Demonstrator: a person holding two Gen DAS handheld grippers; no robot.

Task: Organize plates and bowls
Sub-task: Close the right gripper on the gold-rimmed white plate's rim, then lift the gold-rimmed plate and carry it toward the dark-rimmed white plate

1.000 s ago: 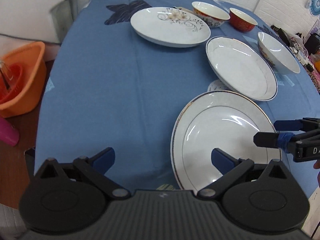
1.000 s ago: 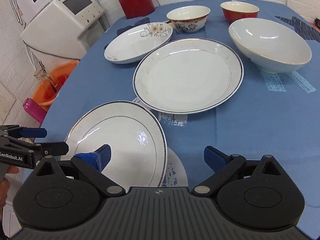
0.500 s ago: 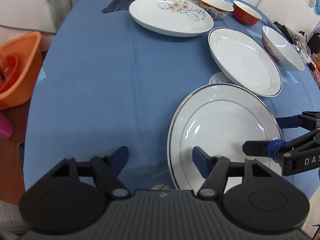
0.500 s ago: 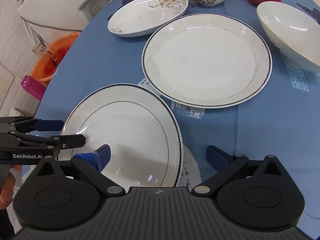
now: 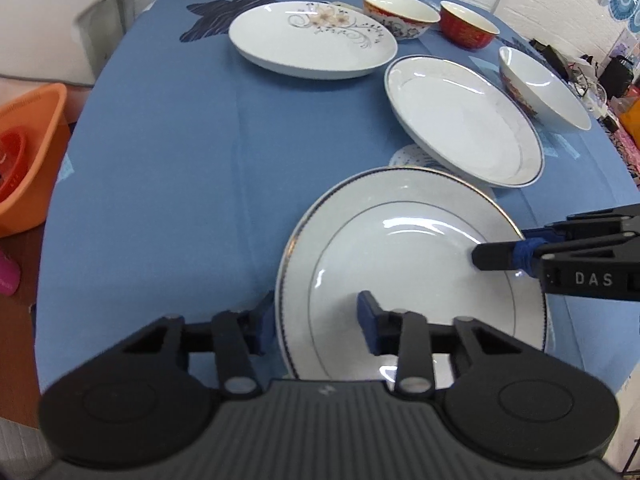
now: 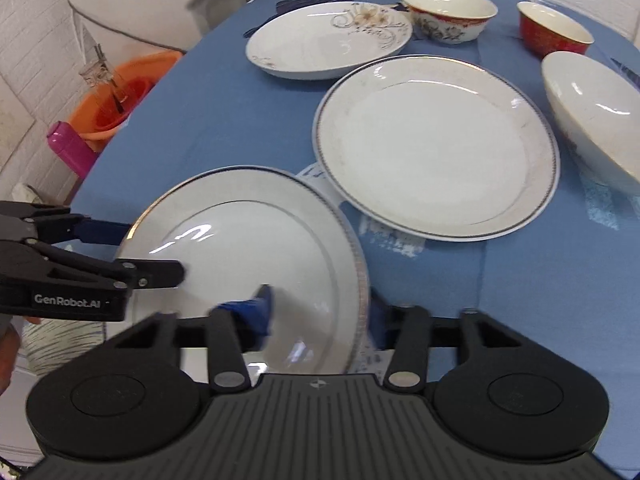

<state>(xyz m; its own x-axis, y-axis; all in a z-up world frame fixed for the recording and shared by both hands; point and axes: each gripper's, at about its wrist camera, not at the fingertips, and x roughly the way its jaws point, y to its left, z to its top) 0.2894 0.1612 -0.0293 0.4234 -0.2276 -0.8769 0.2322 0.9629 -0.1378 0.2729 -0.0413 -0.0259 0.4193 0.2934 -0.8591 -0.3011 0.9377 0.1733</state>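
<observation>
Both tools have narrowed onto the near plate [image 5: 404, 256]: left tool [image 5: 316, 326] "GenRobot.AI", right tool [image 6: 320, 312] "DAS"

- My left gripper [image 5: 316, 330] points forward and slightly down, jaws partly closed, one blue-padded finger on each side of a rim.
- Seen from my right wrist, it reaches in from the left, fingers stacked one above the other.
- My right gripper [image 6: 320, 312] is likewise narrowed around an edge.
- From my left wrist it enters from the right side [image 5: 516, 246], fingers stacked.
</observation>
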